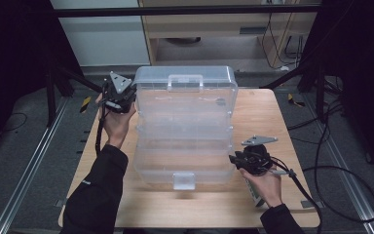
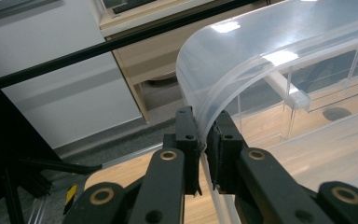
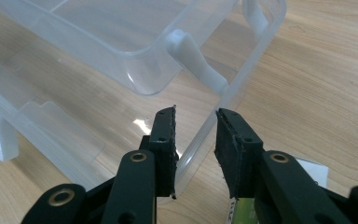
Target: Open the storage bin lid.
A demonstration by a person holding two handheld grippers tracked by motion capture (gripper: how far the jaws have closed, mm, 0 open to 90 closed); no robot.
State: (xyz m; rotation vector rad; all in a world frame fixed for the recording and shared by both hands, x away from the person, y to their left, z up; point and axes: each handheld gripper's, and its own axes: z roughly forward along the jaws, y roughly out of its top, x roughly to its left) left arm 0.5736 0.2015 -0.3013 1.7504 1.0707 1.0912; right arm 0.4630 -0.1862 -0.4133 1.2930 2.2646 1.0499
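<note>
One clear box (image 1: 185,131) lies opened out flat on the table (image 1: 253,204), its two halves spread front to back, each with one white latch or handle piece. The left gripper (image 2: 204,140) is at the far left corner, its two fingers (image 2: 186,135) pinching the curved rim of the box. The right gripper (image 3: 196,135) is at the near right corner; its fingers straddle the thin rim, slightly spread, not pressing.

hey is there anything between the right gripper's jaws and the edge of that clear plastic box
Nothing visible. The clear plastic box's edge already runs up between the right gripper's jaws, with a gap on each side. The left gripper is clamped on the raised lid's rim.
</note>
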